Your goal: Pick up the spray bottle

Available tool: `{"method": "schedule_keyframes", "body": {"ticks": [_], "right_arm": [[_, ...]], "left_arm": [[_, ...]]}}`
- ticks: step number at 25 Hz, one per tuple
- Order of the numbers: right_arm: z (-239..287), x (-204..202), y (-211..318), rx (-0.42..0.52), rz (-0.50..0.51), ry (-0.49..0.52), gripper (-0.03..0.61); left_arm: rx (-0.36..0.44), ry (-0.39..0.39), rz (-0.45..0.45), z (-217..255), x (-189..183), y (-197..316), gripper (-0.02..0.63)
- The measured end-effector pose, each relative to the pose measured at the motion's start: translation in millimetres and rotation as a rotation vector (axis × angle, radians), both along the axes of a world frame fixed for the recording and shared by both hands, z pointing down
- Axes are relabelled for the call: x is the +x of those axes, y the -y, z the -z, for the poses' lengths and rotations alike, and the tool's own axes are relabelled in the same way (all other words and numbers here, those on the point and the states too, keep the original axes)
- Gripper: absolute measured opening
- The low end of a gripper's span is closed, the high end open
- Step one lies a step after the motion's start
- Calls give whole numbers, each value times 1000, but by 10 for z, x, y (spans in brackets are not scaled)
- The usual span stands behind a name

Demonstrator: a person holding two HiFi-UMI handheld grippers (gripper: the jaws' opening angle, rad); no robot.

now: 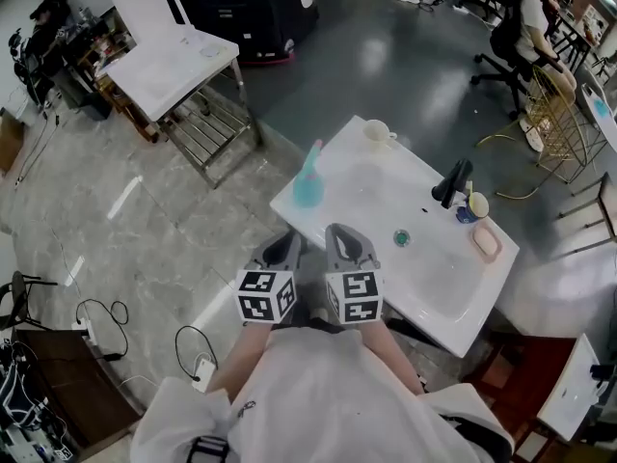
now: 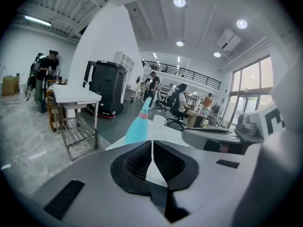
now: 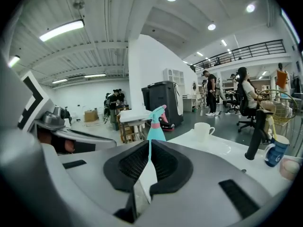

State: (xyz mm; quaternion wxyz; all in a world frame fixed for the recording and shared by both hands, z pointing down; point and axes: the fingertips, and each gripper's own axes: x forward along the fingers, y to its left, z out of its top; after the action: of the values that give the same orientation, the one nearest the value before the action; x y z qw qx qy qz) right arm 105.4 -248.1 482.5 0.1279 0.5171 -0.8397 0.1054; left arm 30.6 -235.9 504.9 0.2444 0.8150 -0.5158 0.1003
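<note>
A teal spray bottle [image 1: 308, 178] with a pink collar stands upright near the left corner of the white washbasin [image 1: 386, 287]. Both grippers hover side by side at the basin's near edge, short of the bottle. My left gripper [image 1: 282, 249] is shut with nothing between its jaws; in its own view the bottle [image 2: 140, 125] rises just beyond the closed tips [image 2: 152, 145]. My right gripper [image 1: 345, 241] is shut and empty as well, and the bottle [image 3: 155, 124] stands straight ahead of its tips [image 3: 149, 148].
On the basin stand a white cup [image 1: 377, 134], a black tap [image 1: 451, 183], a small blue-and-white cup [image 1: 475, 206] and a pink soap bar [image 1: 485, 241]; a green drain [image 1: 401, 237] sits in the bowl. A second white table [image 1: 174, 66] stands at the far left. Cables [image 1: 106, 316] lie on the floor.
</note>
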Motion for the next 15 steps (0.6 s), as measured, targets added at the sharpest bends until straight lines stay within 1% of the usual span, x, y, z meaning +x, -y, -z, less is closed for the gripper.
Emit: {"method": "schedule_keyframes", "body": {"ticks": [2, 6, 12, 15], "right_arm": [[0, 36, 49, 4, -16, 8, 29], [6, -5, 163, -3, -11, 21, 29], [12, -62, 372, -5, -14, 18, 31], [1, -123, 497, -5, -12, 25, 31]], "left_arm": [[3, -1, 6, -5, -2, 36, 32], [18, -21, 3, 16, -37, 157, 32], [32, 0, 4, 21, -101, 366, 32], [41, -4, 3, 16, -167, 477, 32]]}}
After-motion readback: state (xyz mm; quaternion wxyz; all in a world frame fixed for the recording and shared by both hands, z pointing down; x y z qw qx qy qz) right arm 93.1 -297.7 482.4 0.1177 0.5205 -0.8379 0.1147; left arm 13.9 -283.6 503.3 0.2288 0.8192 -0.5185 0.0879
